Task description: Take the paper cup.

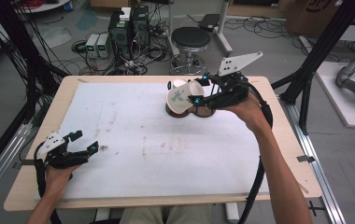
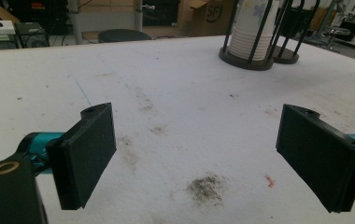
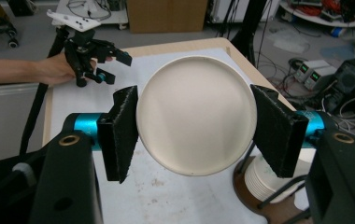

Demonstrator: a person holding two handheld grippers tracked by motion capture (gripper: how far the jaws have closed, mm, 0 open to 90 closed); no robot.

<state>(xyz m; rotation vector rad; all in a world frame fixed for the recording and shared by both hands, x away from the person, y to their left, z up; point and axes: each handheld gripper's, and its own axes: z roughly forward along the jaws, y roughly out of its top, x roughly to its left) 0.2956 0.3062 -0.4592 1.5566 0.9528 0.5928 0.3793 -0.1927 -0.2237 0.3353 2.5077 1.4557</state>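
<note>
My right gripper (image 1: pixel 199 89) is shut on a white paper cup (image 1: pixel 179 98) with a pale green print, held tilted just above a dark round cup holder (image 1: pixel 185 112) at the table's far middle. In the right gripper view the cup's round base (image 3: pixel 194 114) faces the camera, and both black pads (image 3: pixel 122 133) press on its sides. Below it, a stack of white cups (image 3: pixel 269 179) sits in the holder. My left gripper (image 1: pixel 88 141) rests near the front left edge, open, with nothing between its jaws (image 2: pixel 213 154). Far ahead of it stands the cup stack (image 2: pixel 250 39) in its wire holder.
A stained white mat (image 1: pixel 143 140) covers the wooden table (image 1: pixel 287 154). A second dark holder base (image 2: pixel 287 55) stands beside the first. Beyond the far edge are a black stool (image 1: pixel 191 39), power units (image 1: pixel 129 30) and loose cables on the floor.
</note>
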